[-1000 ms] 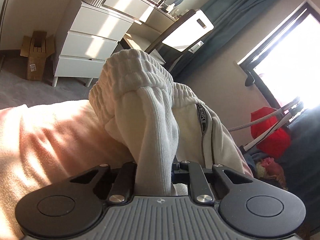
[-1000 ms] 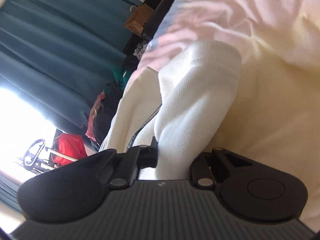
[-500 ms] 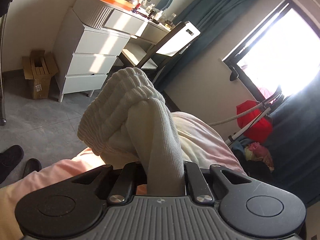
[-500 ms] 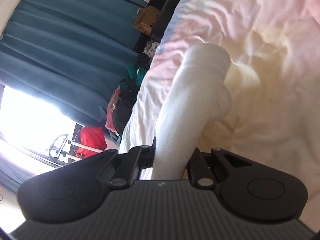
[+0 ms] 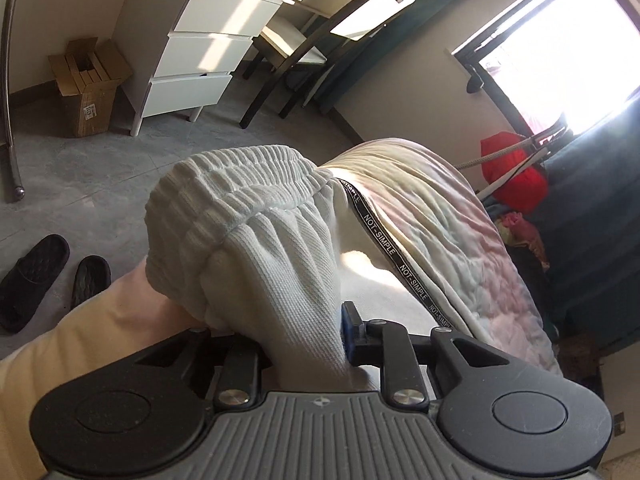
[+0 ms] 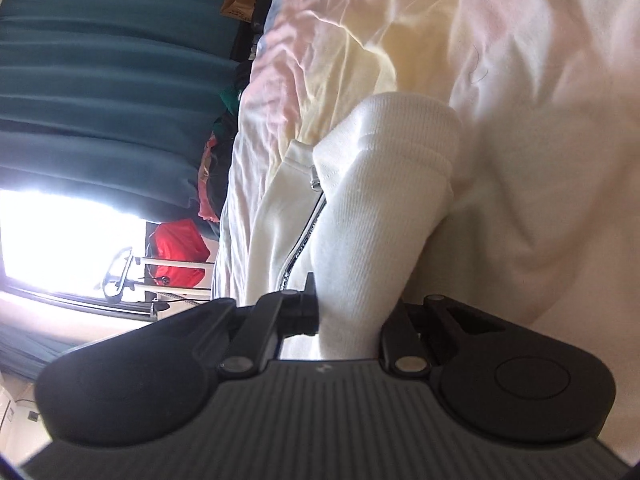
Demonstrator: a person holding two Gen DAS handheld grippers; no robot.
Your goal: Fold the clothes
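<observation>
A white ribbed garment with a zip and a black "NOT-SIMPLE" tape lies over the pastel quilted bed [image 5: 460, 240]. In the left wrist view my left gripper [image 5: 306, 344] is shut on its gathered elastic hem [image 5: 248, 200], which bunches up over the fingers. The black tape [image 5: 384, 240] runs down the fabric to the right. In the right wrist view my right gripper [image 6: 350, 320] is shut on another ribbed edge of the white garment [image 6: 380, 208], with the zip pull [image 6: 315, 180] just to the left. The bed cover [image 6: 520, 60] fills the right side.
A white drawer chest [image 5: 200, 60], a dark chair [image 5: 304, 48] and a cardboard box [image 5: 86, 84] stand on the grey floor. Black slippers [image 5: 36, 276] lie beside the bed. Teal curtains [image 6: 100, 80], a bright window and a red bag [image 6: 178, 252] sit beyond the bed.
Both grippers have kept hold of the garment and come down again after lifting it; the zip and the black tape are back in view over the bed.
</observation>
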